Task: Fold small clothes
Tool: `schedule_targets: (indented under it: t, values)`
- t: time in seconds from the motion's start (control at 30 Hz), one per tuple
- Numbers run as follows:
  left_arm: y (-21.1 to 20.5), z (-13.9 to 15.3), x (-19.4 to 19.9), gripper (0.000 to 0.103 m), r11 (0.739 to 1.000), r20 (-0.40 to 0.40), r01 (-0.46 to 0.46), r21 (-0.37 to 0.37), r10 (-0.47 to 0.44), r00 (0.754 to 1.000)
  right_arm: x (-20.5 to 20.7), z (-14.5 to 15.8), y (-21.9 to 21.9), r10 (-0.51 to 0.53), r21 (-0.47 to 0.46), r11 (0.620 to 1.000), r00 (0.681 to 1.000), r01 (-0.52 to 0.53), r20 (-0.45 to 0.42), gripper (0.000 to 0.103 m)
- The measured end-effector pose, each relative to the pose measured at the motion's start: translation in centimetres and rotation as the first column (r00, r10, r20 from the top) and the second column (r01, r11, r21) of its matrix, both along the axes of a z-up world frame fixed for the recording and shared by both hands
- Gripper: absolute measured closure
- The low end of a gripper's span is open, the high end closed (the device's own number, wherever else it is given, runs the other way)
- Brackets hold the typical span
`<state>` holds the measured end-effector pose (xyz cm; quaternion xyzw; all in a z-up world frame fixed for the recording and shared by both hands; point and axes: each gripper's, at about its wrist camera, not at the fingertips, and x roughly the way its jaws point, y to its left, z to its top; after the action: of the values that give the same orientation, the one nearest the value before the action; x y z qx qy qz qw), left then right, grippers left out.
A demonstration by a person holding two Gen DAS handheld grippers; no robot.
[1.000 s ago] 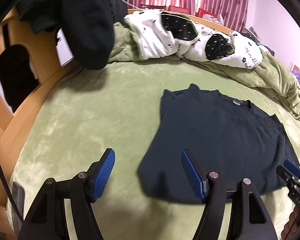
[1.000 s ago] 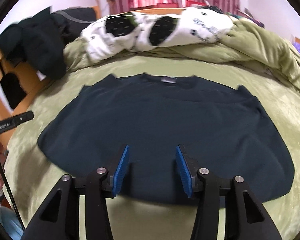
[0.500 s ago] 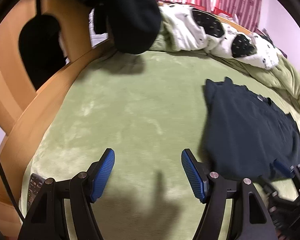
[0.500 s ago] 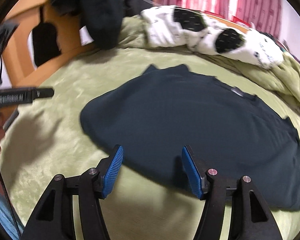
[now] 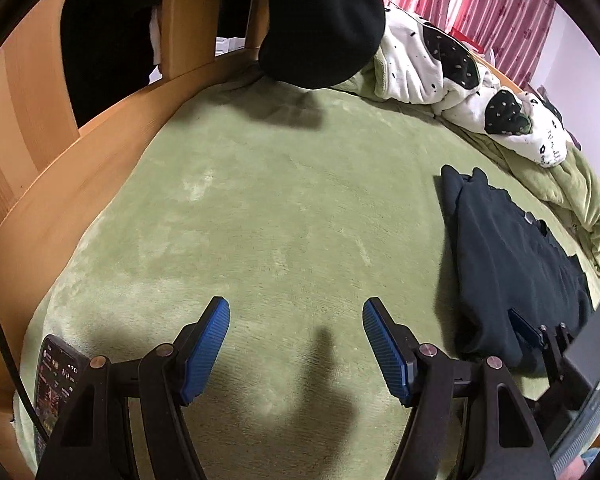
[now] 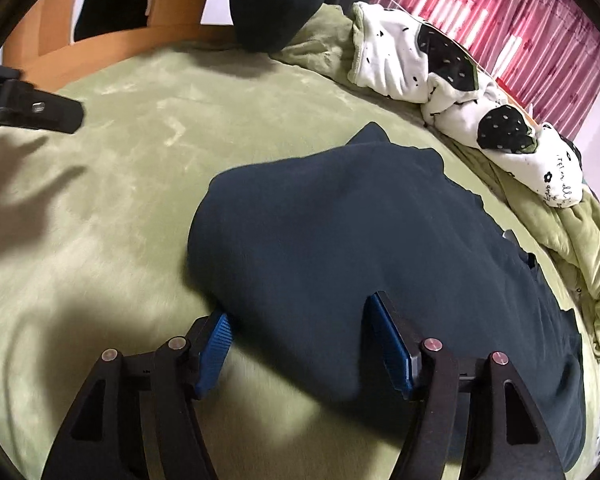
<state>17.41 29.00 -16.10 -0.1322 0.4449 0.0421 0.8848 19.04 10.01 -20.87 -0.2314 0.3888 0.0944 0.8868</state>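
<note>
A dark navy T-shirt (image 6: 372, 240) lies flat on the green bed cover (image 6: 112, 184); it also shows at the right in the left wrist view (image 5: 504, 252). My right gripper (image 6: 300, 340) is open at the shirt's near hem, the cloth lying between its blue pads. My left gripper (image 5: 296, 340) is open and empty over bare green cover, well left of the shirt. The right gripper (image 5: 540, 332) shows at the shirt's hem in the left wrist view. The left gripper's tip (image 6: 32, 108) shows at the far left of the right wrist view.
A white and black spotted blanket (image 5: 452, 76) and a bunched green duvet (image 5: 572, 200) lie at the back. Black clothing (image 5: 320, 20) hangs over the wooden bed frame (image 5: 40, 160) at left. A phone (image 5: 56, 376) lies near the bed's left edge.
Both grippers have swung left. The left gripper left the shirt's edge and now faces bare cover. The right gripper has come lower and closer onto the shirt's near left hem.
</note>
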Motion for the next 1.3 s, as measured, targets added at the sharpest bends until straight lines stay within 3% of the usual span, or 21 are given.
schedule_targets:
  t: [0.07,0.13,0.23,0.33,0.6,0.77,0.9,1.1,1.17,1.23,1.3]
  values:
    - [0.1,-0.1,0.0,0.036,1.000,-0.005,-0.001,-0.024,0.000,1.000,0.6,0.0,0.0,-0.008,0.007,1.000,1.000,0.008,0.002,0.044]
    - [-0.1,-0.2,-0.1,0.036,1.000,-0.012,0.001,-0.030,-0.001,1.000,0.7,0.4,-0.1,-0.023,0.017,1.000,1.000,0.023,0.018,0.068]
    - [-1.2,0.1,-0.2,0.036,1.000,-0.014,0.013,-0.014,-0.013,1.000,0.7,1.5,-0.9,-0.045,0.071,0.996,0.999,0.044,0.023,0.079]
    - [-2.7,0.7,-0.3,0.036,0.999,-0.004,0.033,0.005,-0.033,0.999,0.3,3.7,-2.6,-0.078,0.181,0.981,0.997,0.072,0.027,0.083]
    - [-8.9,2.6,-0.1,0.036,0.993,0.016,0.110,0.033,-0.111,0.994,-1.4,11.3,-11.6,-0.253,0.379,0.904,0.962,0.199,0.099,0.084]
    - [-14.2,3.8,0.4,0.036,0.983,0.032,0.181,0.044,-0.182,0.983,-2.8,13.4,-22.4,-0.419,0.520,0.787,0.906,0.332,0.055,0.085]
    - [-18.6,4.5,0.5,0.036,0.970,0.041,0.237,0.051,-0.239,0.970,-4.4,12.5,-29.6,-0.514,0.537,0.728,0.858,0.426,0.017,0.085]
    - [-25.0,4.9,0.4,0.036,0.947,0.053,0.318,0.046,-0.320,0.946,-7.0,8.2,-39.0,-0.606,0.546,0.613,0.783,0.571,-0.140,0.085]
    - [-27.3,4.8,0.4,0.036,0.937,0.052,0.347,0.042,-0.349,0.936,-7.6,6.8,-41.2,-0.580,0.579,0.575,0.787,0.578,-0.210,0.081]
    - [-29.1,4.8,0.3,0.036,0.928,0.051,0.369,0.045,-0.371,0.927,-8.2,6.5,-42.1,-0.572,0.581,0.568,0.787,0.582,-0.229,0.073]
    - [-30.8,4.7,0.4,0.036,0.918,0.053,0.393,0.048,-0.395,0.917,-9.2,7.1,-43.1,-0.583,0.565,0.586,0.787,0.581,-0.203,0.065]
